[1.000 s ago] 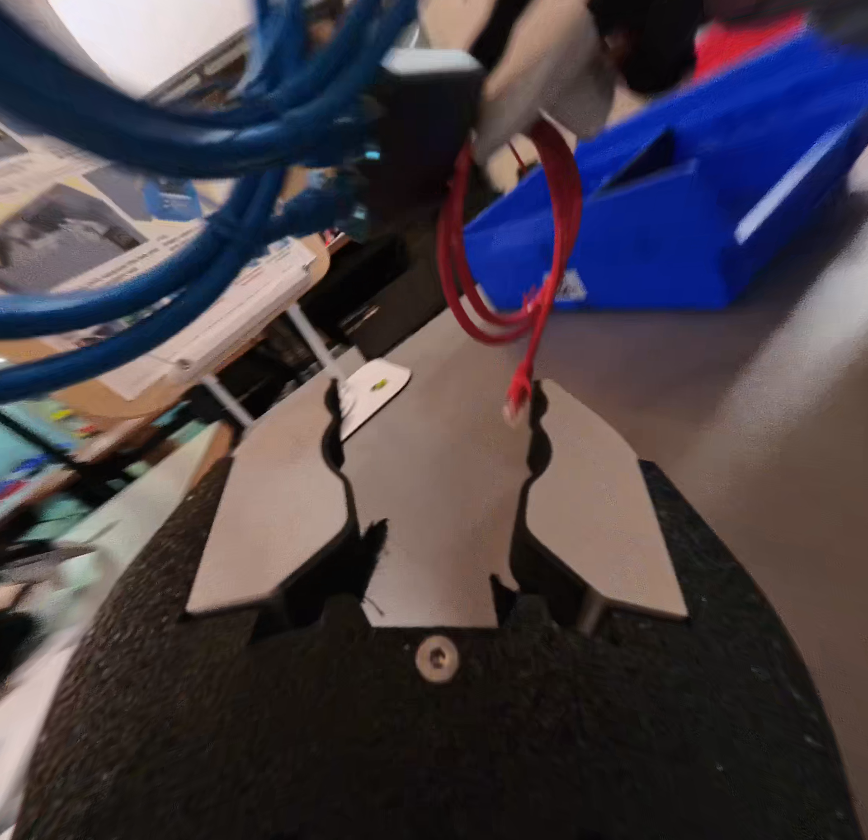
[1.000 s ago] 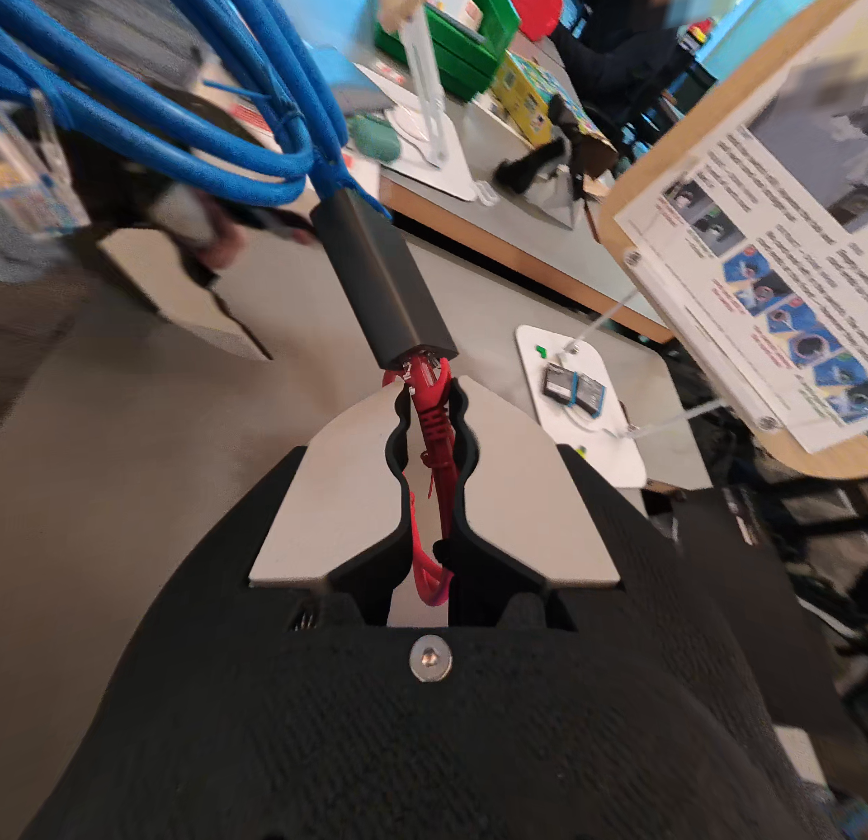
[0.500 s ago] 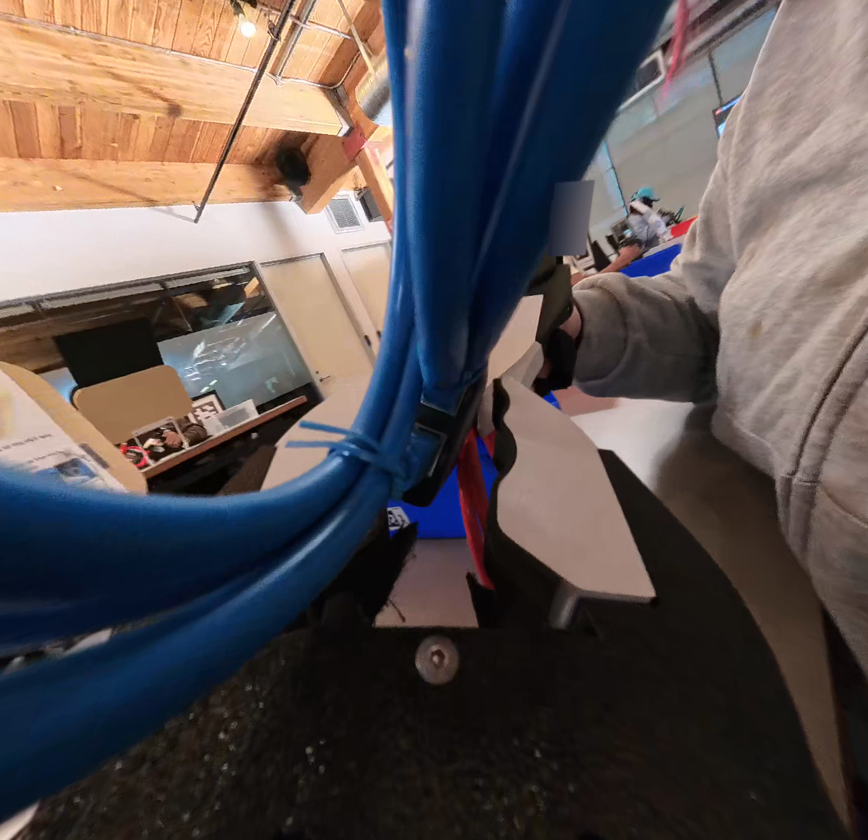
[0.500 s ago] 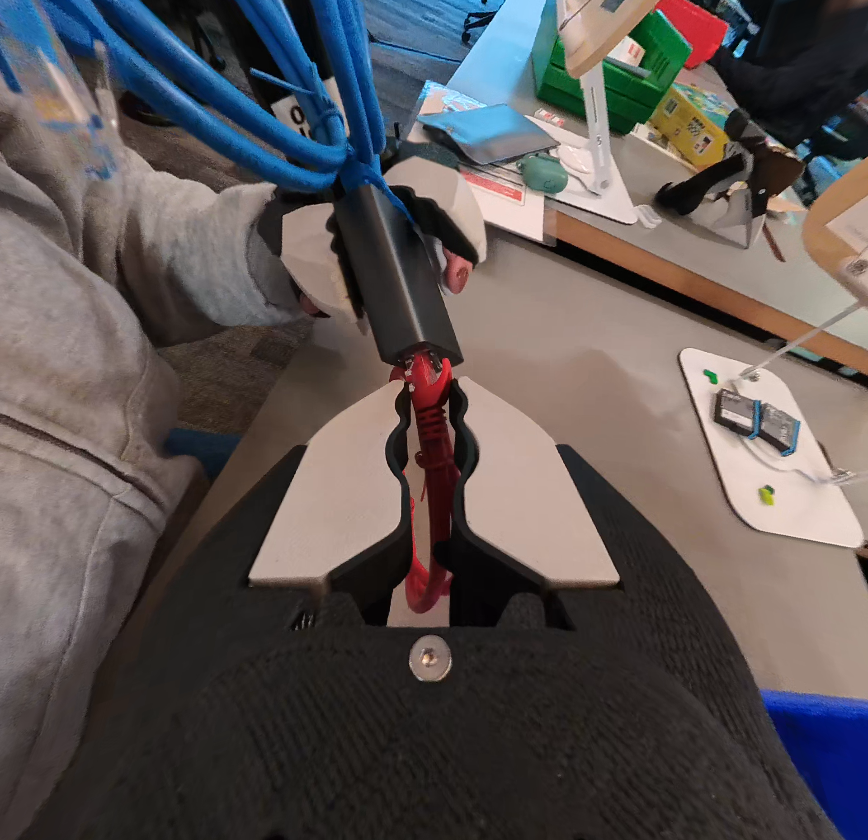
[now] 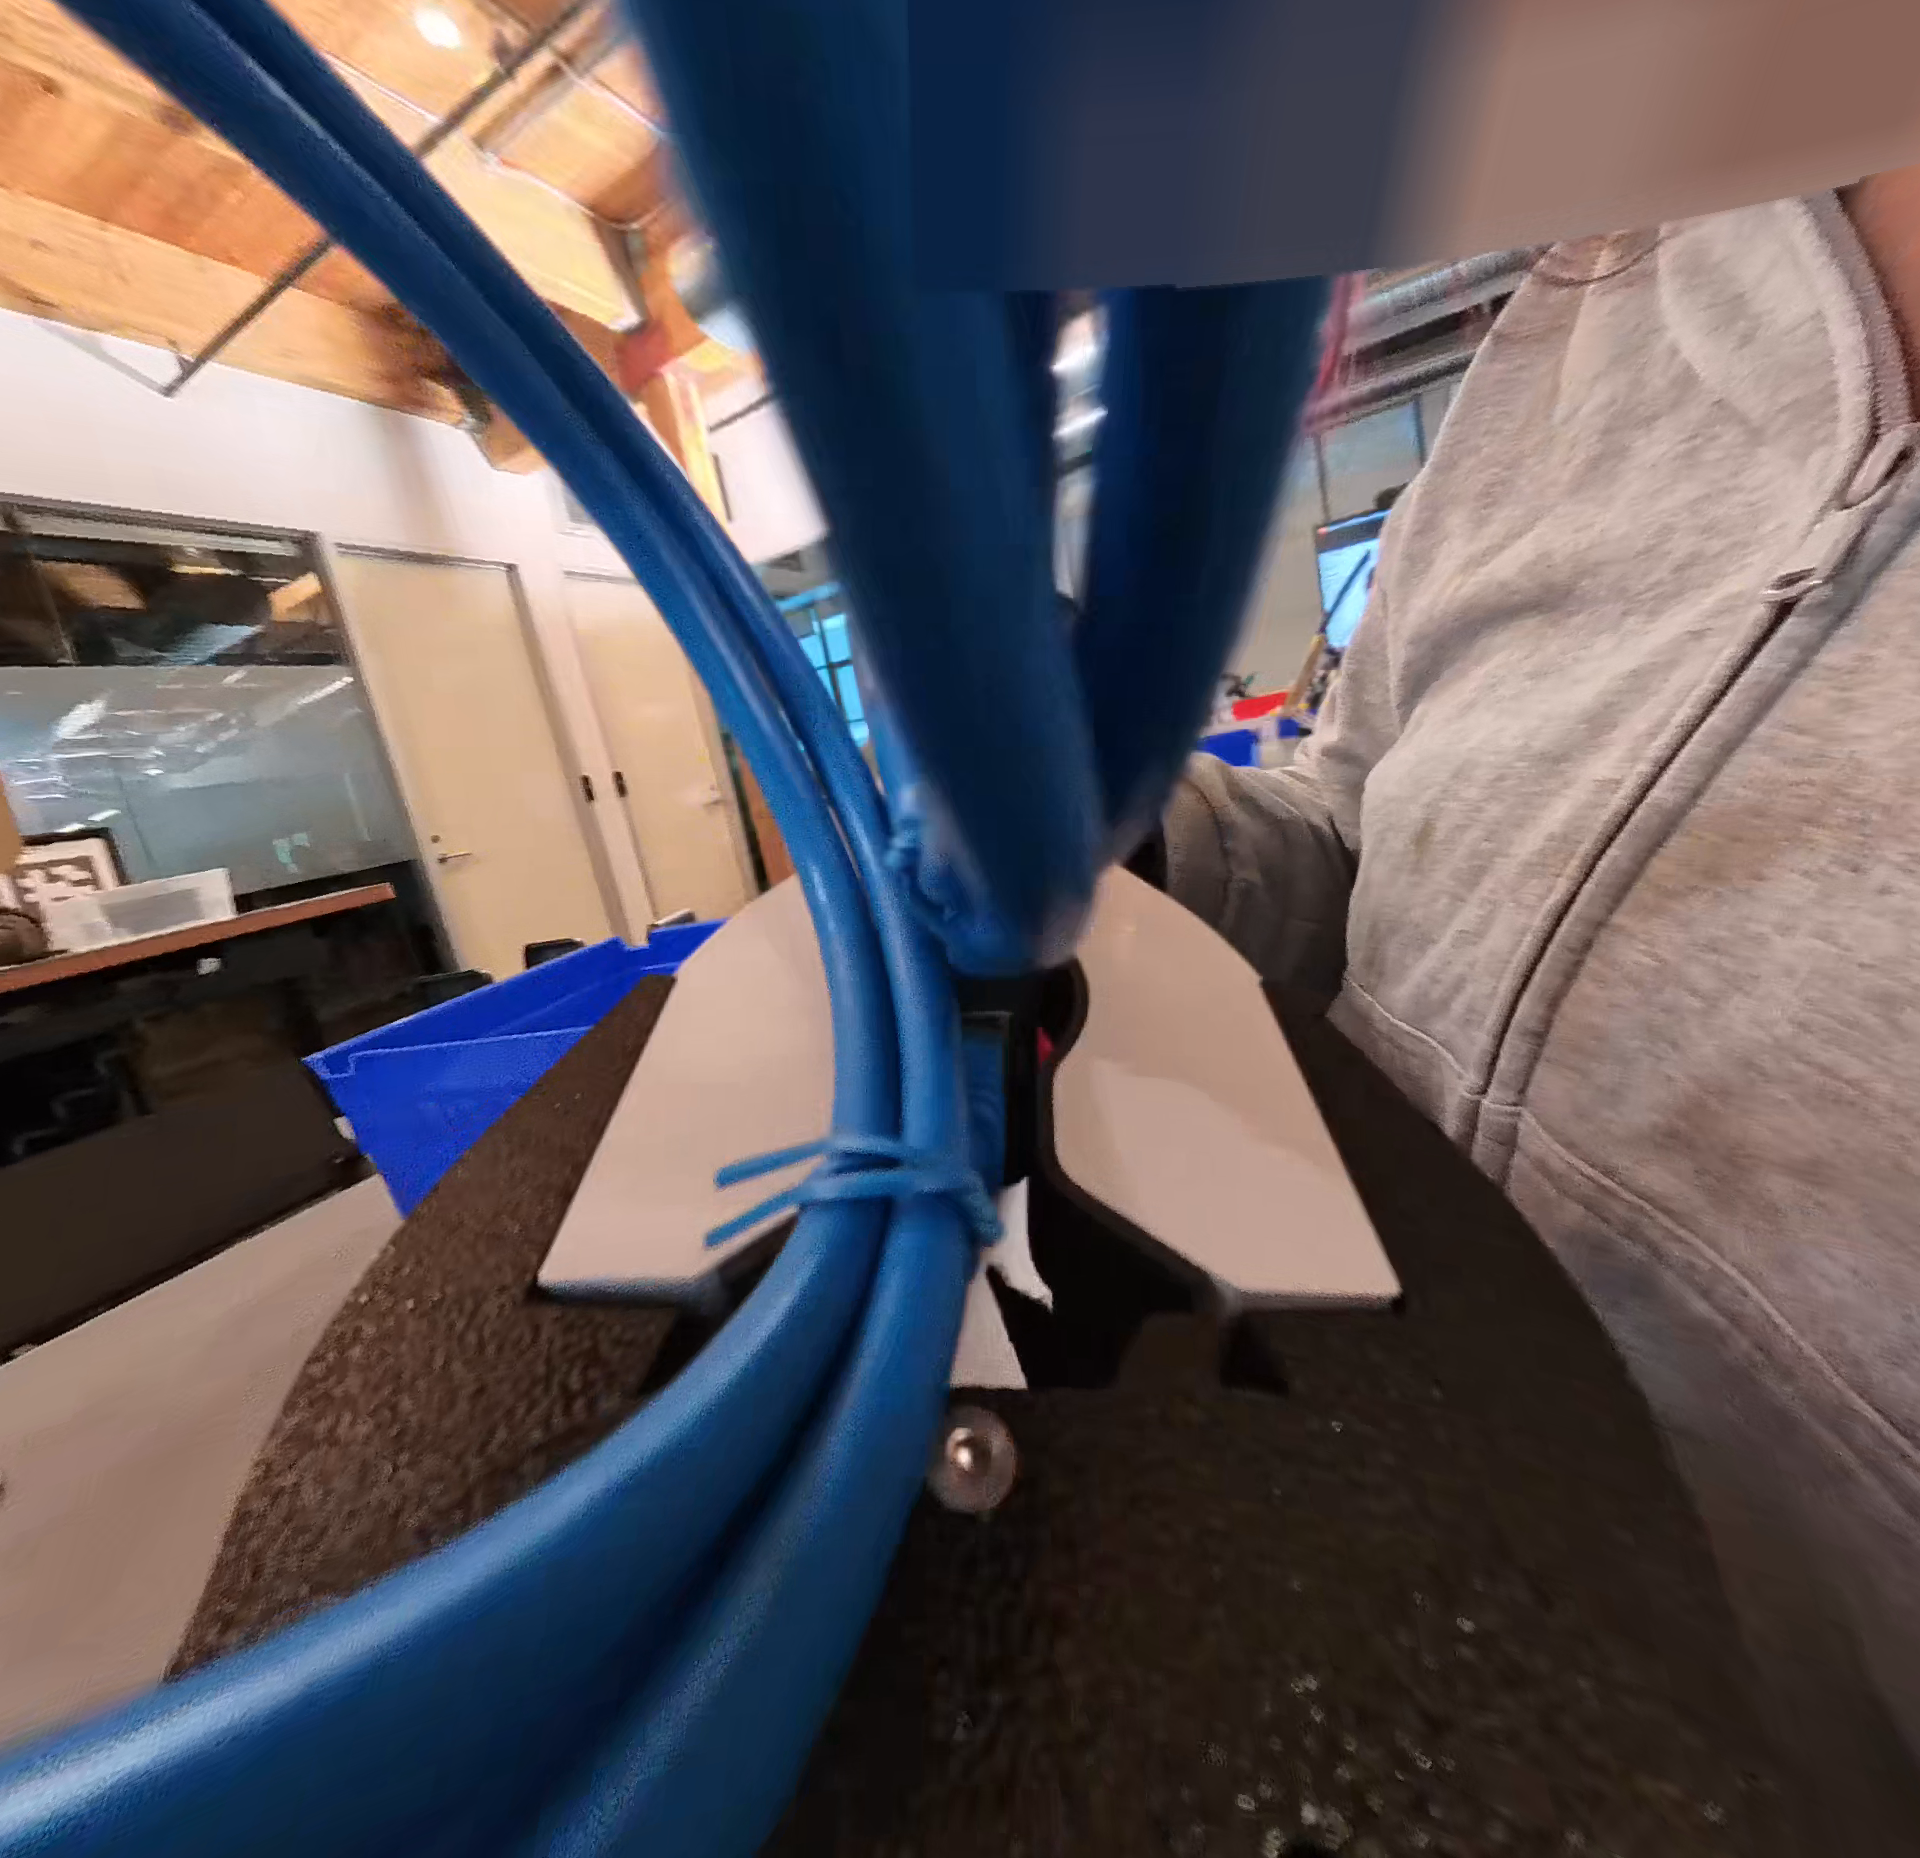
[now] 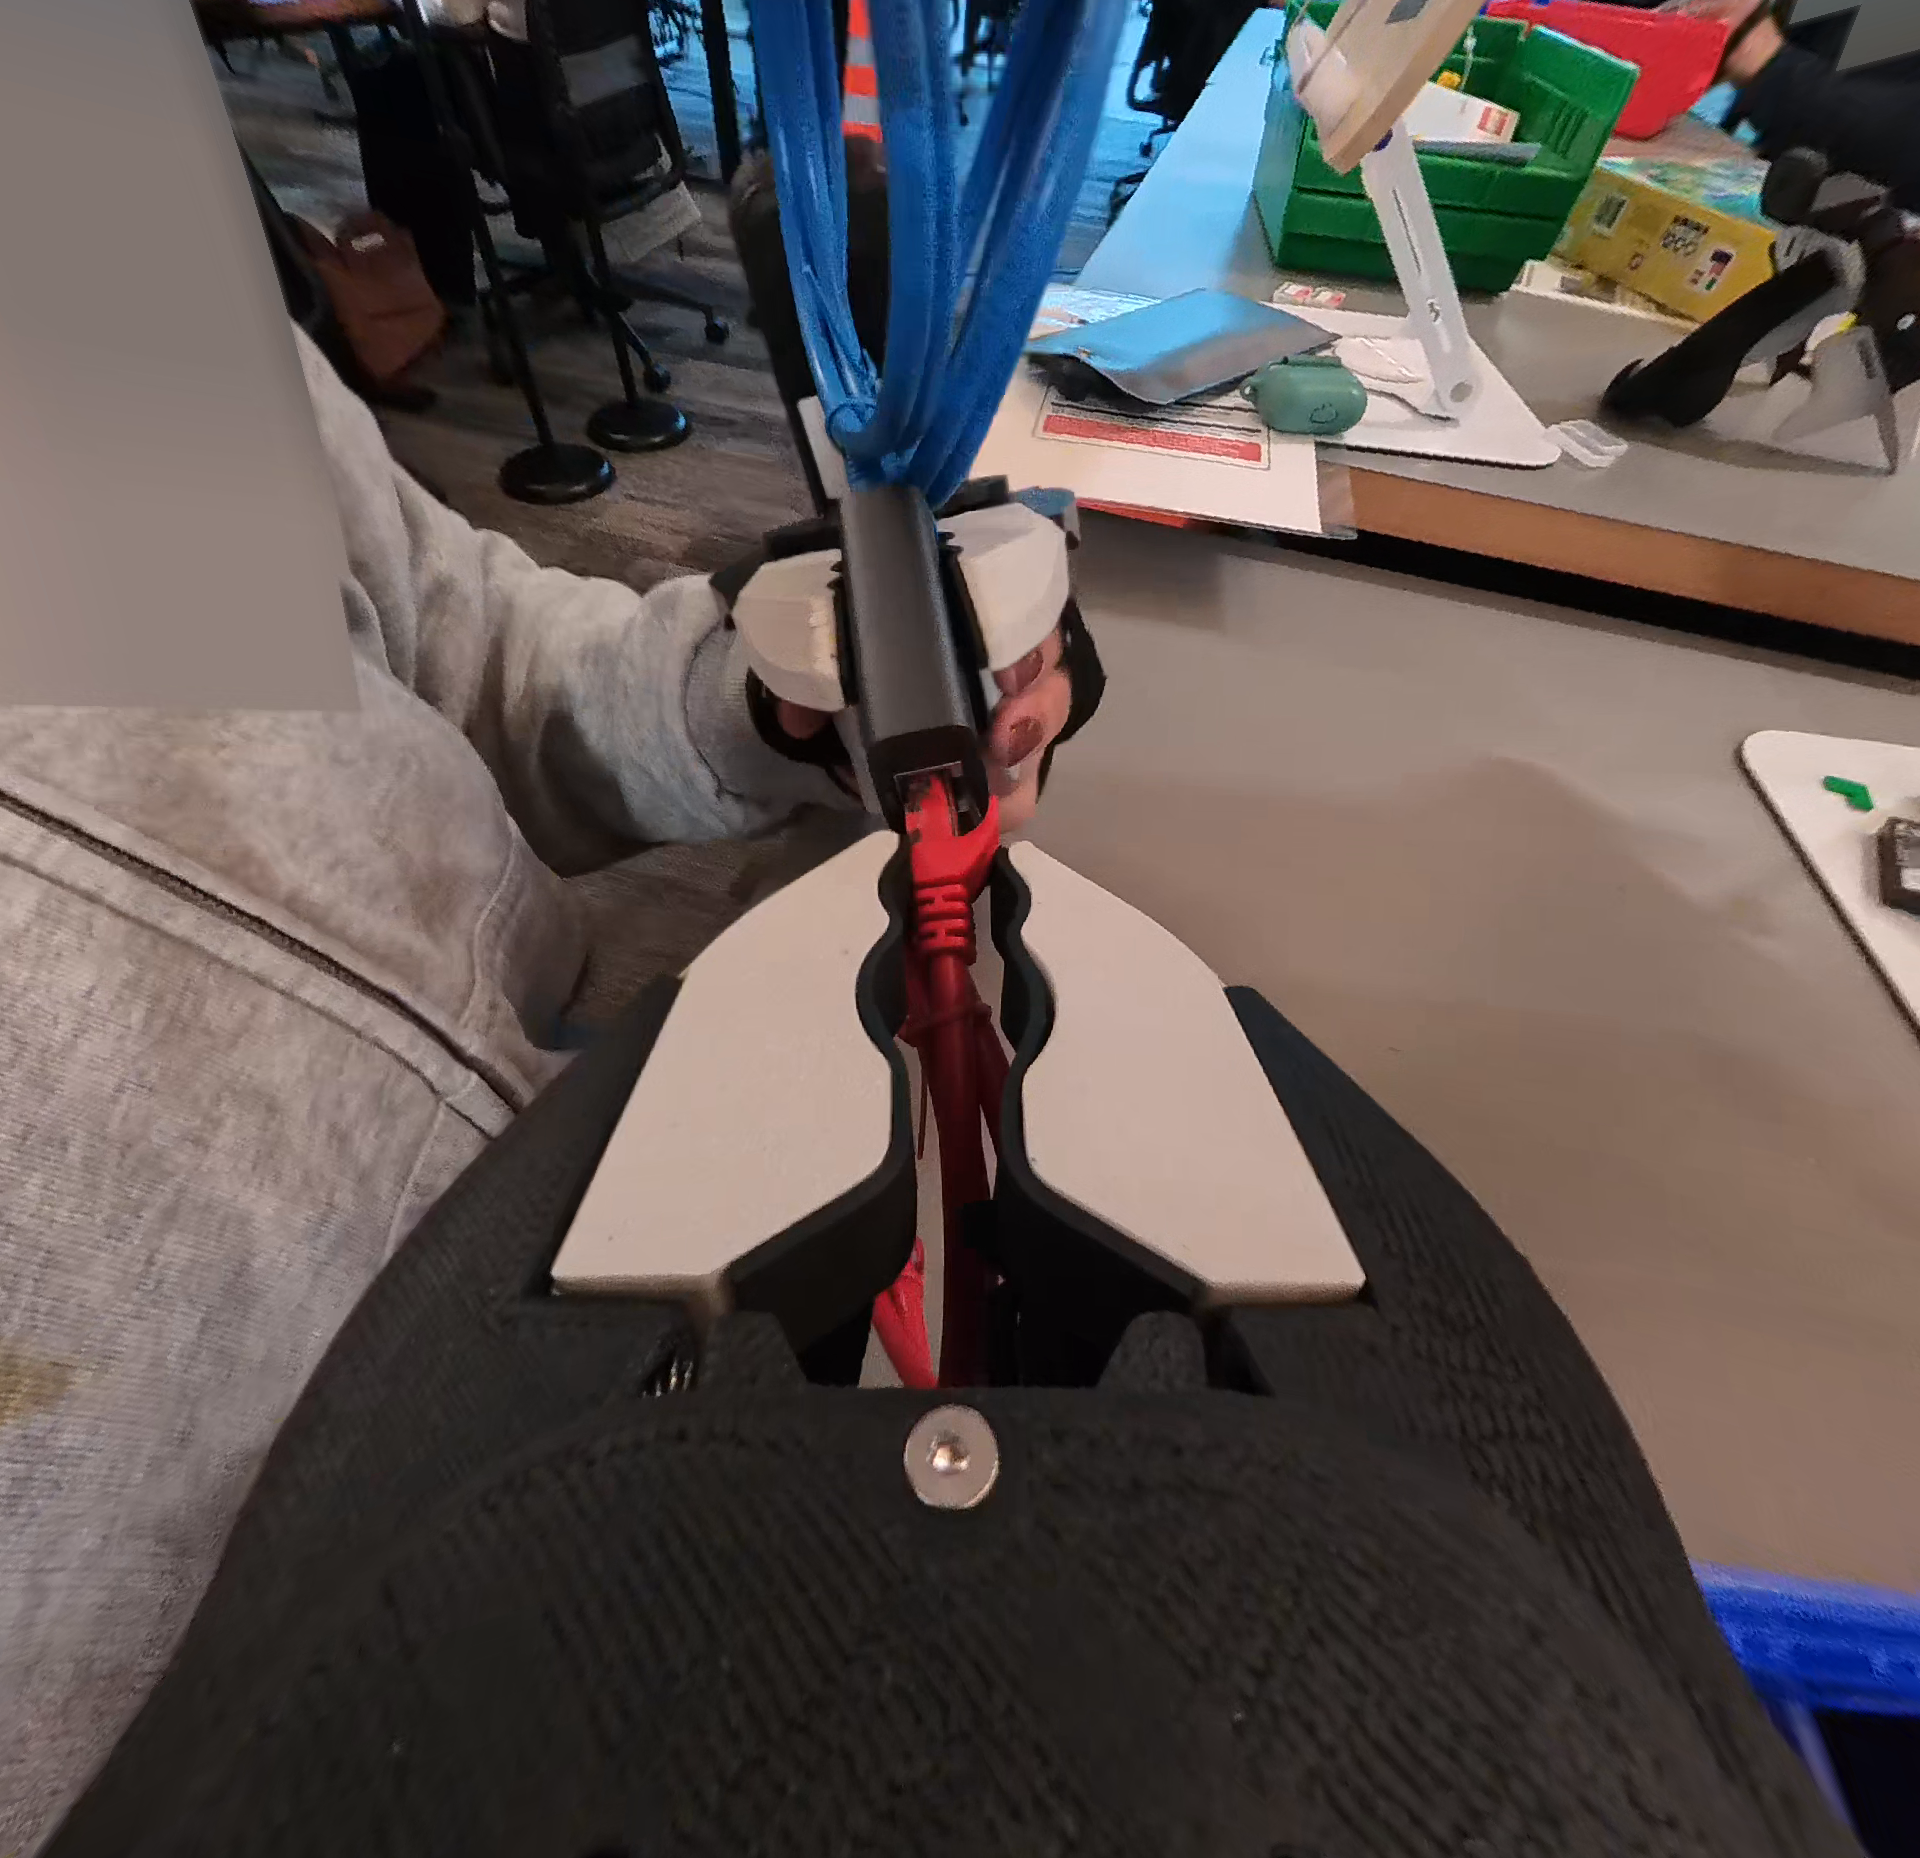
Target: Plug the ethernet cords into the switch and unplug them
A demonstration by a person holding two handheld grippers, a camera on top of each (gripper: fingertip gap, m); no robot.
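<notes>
In the right wrist view my right gripper (image 6: 948, 863) is shut on the red ethernet cord (image 6: 940, 915), just behind its plug. The plug sits in the end port of the black switch (image 6: 904, 624). The left gripper's white fingers (image 6: 790, 624) clamp the switch from both sides and hold it up over the table. A bundle of blue ethernet cords (image 6: 883, 198) rises from the switch's far end. In the left wrist view the blue cords (image 5: 935, 561) cover much of my left gripper (image 5: 1013, 977). A dark sliver of the switch (image 5: 992, 998) shows between its fingers.
A grey table (image 6: 1403, 977) lies below, with a white mat (image 6: 1829, 852) at its right edge. A blue bin (image 5: 488, 1070) stands on it. A second table behind holds a green box (image 6: 1455, 187) and a teal case (image 6: 1304, 395). A person's grey sweater (image 5: 1662, 873) is close. Only a small space, under 4 cm, lies between the two pairs of fingers.
My left gripper was open above the table; it has closed on the switch and tilted upward. My right gripper has kept its hold on the red cord at the switch's port.
</notes>
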